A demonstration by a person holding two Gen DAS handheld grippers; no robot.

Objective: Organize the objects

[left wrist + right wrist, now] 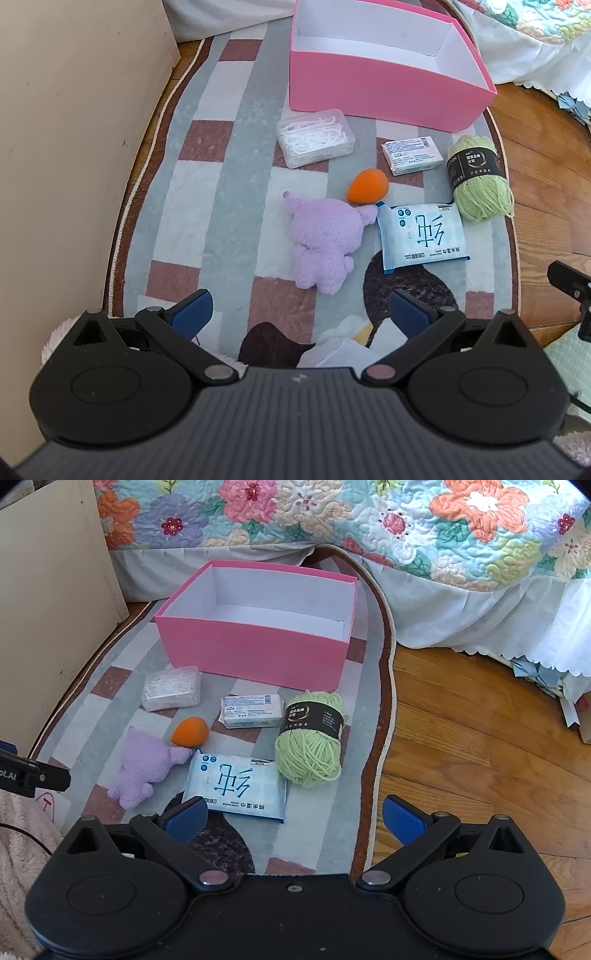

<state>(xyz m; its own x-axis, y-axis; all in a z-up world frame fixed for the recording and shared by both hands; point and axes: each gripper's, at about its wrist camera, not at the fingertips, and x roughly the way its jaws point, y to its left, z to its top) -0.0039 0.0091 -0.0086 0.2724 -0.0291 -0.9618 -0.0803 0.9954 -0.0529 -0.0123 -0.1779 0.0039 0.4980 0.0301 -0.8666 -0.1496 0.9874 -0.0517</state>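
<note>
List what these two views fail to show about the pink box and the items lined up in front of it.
- Pink box floor: in the left wrist view the near wall hides most of it; in the right wrist view its near strip stays hidden.
- Purple plush toy: its face is not visible in either view.
- Small white packet: print too small to read.
- Yarn label: text too small.
- Clear plastic case: contents' count indistinct.

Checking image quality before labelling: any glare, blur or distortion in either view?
Left wrist: fisheye bends the rug edge; pink box sharp, evenly lit. Right wrist: sunlight brightens the wood floor; wipes pack print legible, no blur.
</note>
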